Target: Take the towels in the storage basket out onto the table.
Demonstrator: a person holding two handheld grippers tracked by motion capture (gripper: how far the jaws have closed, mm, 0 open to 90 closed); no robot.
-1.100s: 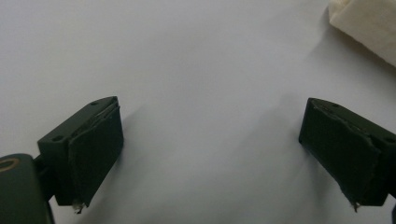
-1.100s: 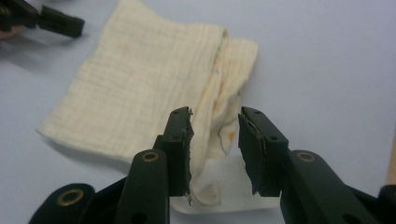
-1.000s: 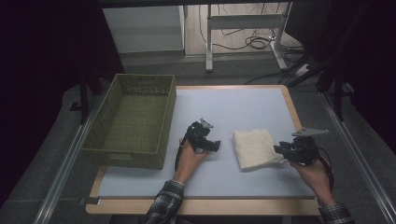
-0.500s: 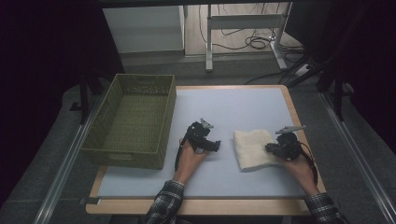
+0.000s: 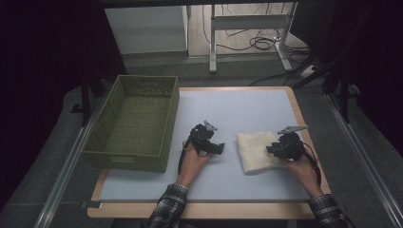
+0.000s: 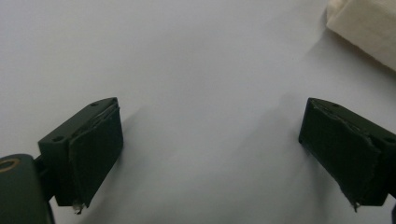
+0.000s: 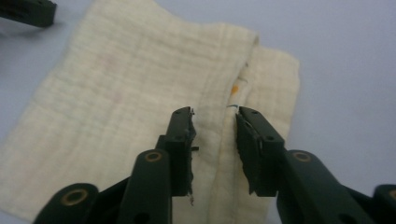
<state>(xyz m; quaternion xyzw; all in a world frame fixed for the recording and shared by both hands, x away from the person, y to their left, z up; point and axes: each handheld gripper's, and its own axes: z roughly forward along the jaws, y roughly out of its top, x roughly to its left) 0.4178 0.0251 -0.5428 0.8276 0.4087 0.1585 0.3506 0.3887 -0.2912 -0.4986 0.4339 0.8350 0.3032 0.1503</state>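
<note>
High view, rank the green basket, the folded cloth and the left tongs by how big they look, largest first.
1. green basket, clearly the largest.
2. folded cloth, well smaller than the basket.
3. left tongs, smallest, though partly covered by the hand, so its margin below the cloth is unsure.

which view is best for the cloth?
Right gripper view: the cloth shows close up, folds and weave clear, under the right gripper. High view shows it whole but small; left gripper view catches one corner.

The right tool (image 5: 271, 149) has slid leftward onto the folded cloth (image 5: 254, 151) (jaws narrowly parted over it).
</note>
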